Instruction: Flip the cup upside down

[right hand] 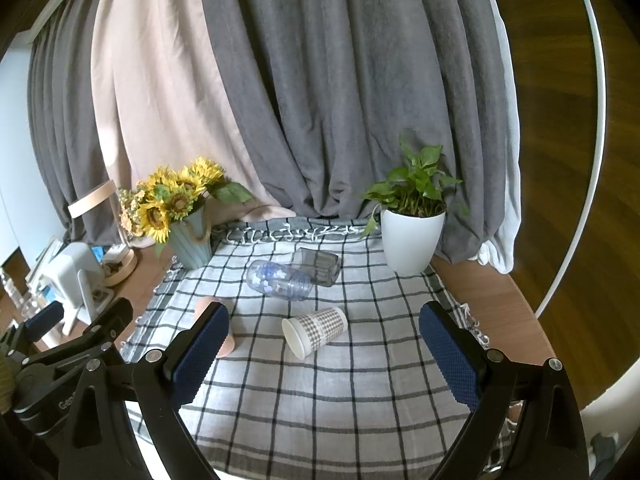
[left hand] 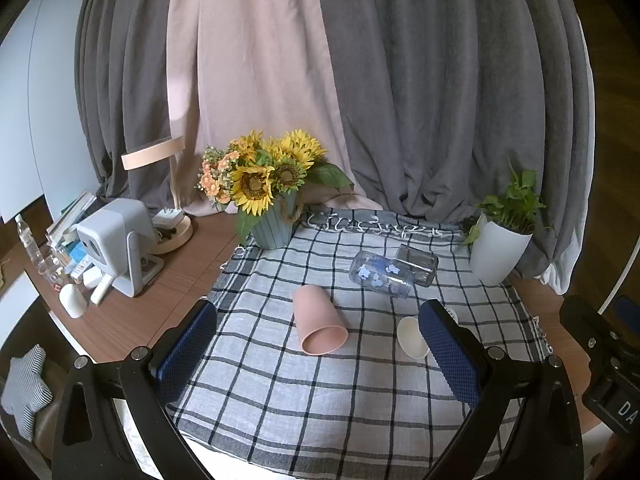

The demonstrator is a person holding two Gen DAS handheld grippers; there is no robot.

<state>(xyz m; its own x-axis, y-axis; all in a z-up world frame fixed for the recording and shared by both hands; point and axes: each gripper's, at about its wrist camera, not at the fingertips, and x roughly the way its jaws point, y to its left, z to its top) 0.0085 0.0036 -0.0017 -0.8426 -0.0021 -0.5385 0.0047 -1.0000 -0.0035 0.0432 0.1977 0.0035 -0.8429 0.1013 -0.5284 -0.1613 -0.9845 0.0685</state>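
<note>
Several cups lie on their sides on a checked cloth [left hand: 320, 392]. A pink cup [left hand: 318, 325] lies mouth toward me, between my open left gripper's [left hand: 318, 320] fingers and a little ahead of them. A paper cup with a grey check print [right hand: 314, 331] lies ahead of my open right gripper [right hand: 324, 322]; in the left wrist view its white mouth [left hand: 412, 342] is partly hidden by the right finger. A clear cup with blue prints [left hand: 378, 276] and a square grey glass [left hand: 416, 264] lie together farther back. Both grippers are empty.
A sunflower vase [left hand: 276, 224] stands at the cloth's back left, a white potted plant [left hand: 498, 248] at the back right. A lamp [left hand: 168, 200], a grey device [left hand: 120, 240] and clutter fill the wooden desk on the left. Curtains hang behind.
</note>
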